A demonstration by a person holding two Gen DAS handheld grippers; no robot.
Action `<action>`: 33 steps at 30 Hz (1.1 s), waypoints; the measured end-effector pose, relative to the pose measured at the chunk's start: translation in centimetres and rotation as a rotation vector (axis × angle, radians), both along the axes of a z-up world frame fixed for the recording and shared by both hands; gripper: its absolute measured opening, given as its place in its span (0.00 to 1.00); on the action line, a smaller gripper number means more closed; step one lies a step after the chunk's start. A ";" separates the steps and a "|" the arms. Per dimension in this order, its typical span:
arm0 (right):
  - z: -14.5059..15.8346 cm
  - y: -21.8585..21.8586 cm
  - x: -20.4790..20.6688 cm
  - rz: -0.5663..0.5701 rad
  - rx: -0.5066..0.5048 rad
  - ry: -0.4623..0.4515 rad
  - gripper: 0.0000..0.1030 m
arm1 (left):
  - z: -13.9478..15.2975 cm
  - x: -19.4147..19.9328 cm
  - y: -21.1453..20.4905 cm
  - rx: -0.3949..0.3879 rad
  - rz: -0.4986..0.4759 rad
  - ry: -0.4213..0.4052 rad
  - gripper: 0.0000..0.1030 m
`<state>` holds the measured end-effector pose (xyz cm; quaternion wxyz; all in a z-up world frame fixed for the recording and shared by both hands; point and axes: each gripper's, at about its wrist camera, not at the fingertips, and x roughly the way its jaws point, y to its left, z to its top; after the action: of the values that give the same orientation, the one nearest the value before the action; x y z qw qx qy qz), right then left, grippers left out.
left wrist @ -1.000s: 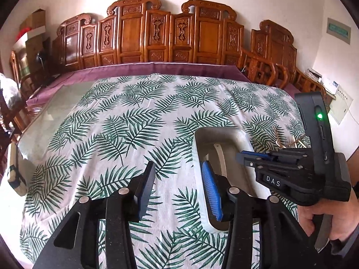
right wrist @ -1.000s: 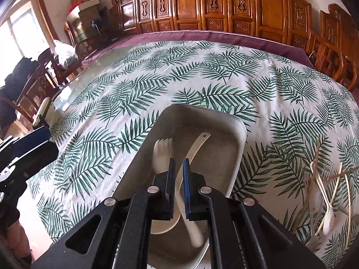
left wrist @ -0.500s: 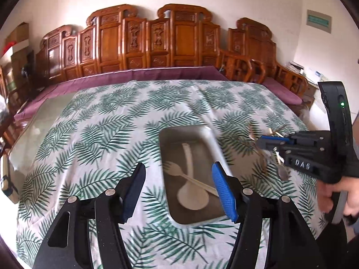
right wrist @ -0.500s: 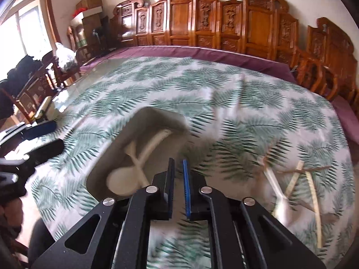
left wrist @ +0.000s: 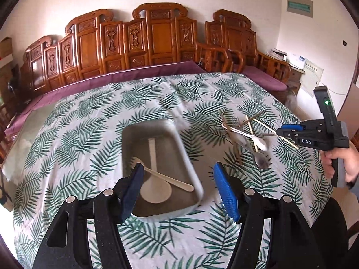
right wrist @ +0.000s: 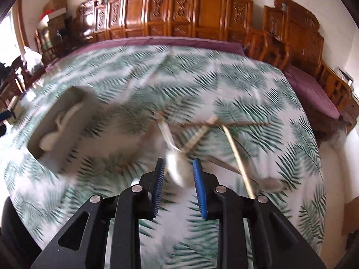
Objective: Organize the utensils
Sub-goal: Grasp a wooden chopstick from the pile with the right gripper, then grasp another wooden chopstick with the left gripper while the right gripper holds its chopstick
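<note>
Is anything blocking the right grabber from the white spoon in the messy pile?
Nothing visible blocks it. The right gripper, whose jaws have just been opening, is empty, and the white spoon lies just past its tips. A chopstick crosses the pile beside the spoon, not in front of it.

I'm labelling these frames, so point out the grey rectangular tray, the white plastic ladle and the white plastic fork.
grey rectangular tray [left wrist: 187, 163], left wrist view, right rim.
white plastic ladle [left wrist: 156, 191], left wrist view, round bowl.
white plastic fork [left wrist: 177, 182], left wrist view, handle.

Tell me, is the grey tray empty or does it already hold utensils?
Not empty: the grey tray holds a white ladle-like spoon with a pale fork lying across it.
</note>
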<state>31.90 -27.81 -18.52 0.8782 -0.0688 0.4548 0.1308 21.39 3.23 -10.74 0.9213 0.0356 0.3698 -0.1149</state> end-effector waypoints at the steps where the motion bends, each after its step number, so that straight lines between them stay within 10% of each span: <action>1: -0.4 -0.5 0.3 -0.005 -0.007 0.004 0.28 | -0.2 0.2 -0.4 -0.003 -0.002 0.006 0.60; 21: -6.0 -6.4 8.2 -0.118 0.004 0.157 0.28 | -3.4 3.0 -7.2 -0.015 -0.031 0.089 0.60; 33: -6.1 -6.2 6.8 -0.067 -0.048 0.138 0.06 | -5.1 4.5 -9.5 -0.008 -0.045 0.137 0.60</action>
<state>38.67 -34.06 -24.63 0.8467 -0.0655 0.5195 0.0947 25.87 -6.25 -15.83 0.8911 0.0324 0.4306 -0.1393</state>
